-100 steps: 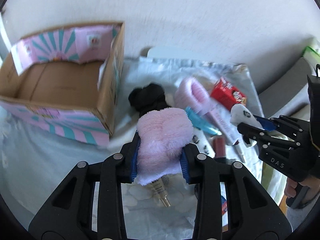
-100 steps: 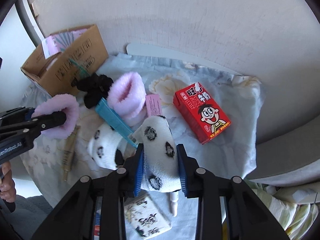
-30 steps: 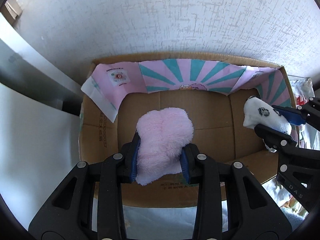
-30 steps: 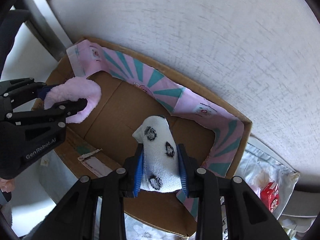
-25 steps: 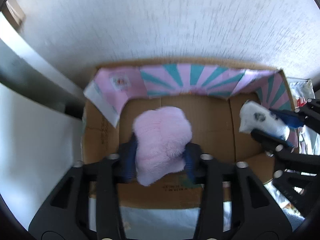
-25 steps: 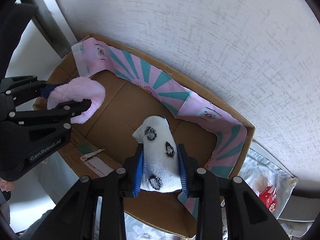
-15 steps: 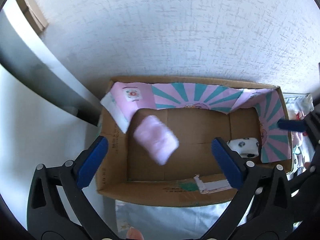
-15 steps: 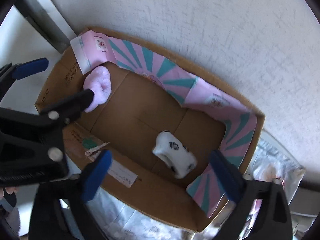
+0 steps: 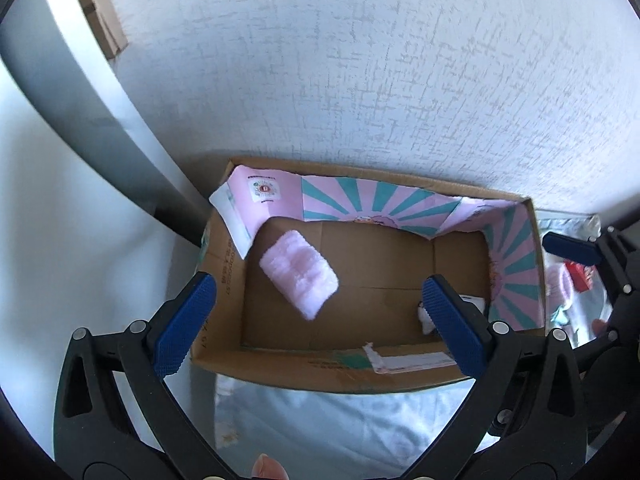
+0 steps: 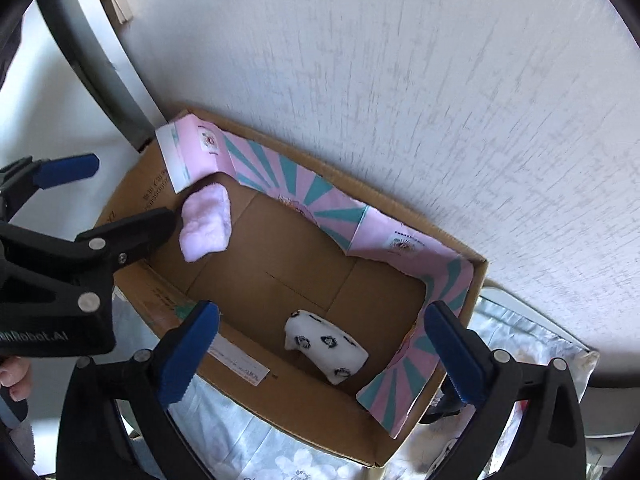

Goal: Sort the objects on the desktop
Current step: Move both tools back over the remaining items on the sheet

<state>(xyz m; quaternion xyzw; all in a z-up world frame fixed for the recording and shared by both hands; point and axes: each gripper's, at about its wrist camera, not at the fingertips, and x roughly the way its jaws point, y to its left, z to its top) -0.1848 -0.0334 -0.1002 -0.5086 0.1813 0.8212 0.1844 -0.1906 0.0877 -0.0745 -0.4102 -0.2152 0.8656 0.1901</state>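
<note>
Sitting against the wall, the cardboard box [image 10: 280, 280] holds both socks: the pink fluffy sock [image 9: 299, 278] lies at its left end, the white spotted sock [image 10: 326, 346] at its right. Left tongs [image 9: 320, 320] and right tongs [image 10: 320, 356] both hang over it, spread wide, gripping nothing.

Our left tongs [image 9: 320, 322] stood wide apart above the cardboard box [image 9: 320, 372], where a pink sock [image 9: 299, 276] lay.

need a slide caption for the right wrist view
Open right gripper above a cardboard box holding a white spotted sock and a fluffy pink sock.
</note>
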